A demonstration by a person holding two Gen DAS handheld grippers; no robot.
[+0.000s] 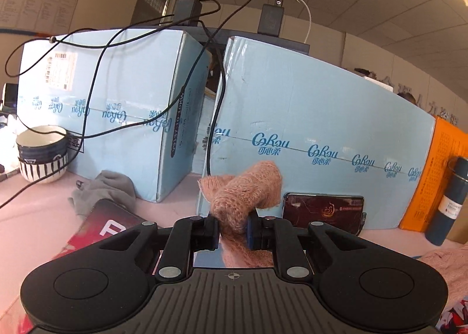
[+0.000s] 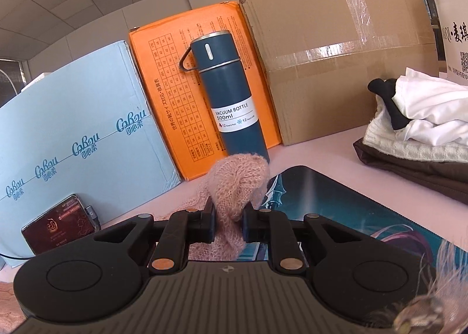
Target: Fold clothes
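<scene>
Pink knit (image 1: 245, 190) bunched low-centre in both views — left tongs (image 1: 233, 230) and right tongs (image 2: 229, 225) each pinched shut on a fold, rest trailing below toward the table (image 2: 321, 144).

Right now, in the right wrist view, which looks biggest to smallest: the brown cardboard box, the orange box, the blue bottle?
1. brown cardboard box
2. orange box
3. blue bottle
The bottle stands nearer the camera, yet looks smallest.

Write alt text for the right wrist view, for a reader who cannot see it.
The right gripper is shut on a bunch of pink knit garment above a pink table. Behind stand a dark blue vacuum bottle, an orange box and a cardboard box.
</scene>
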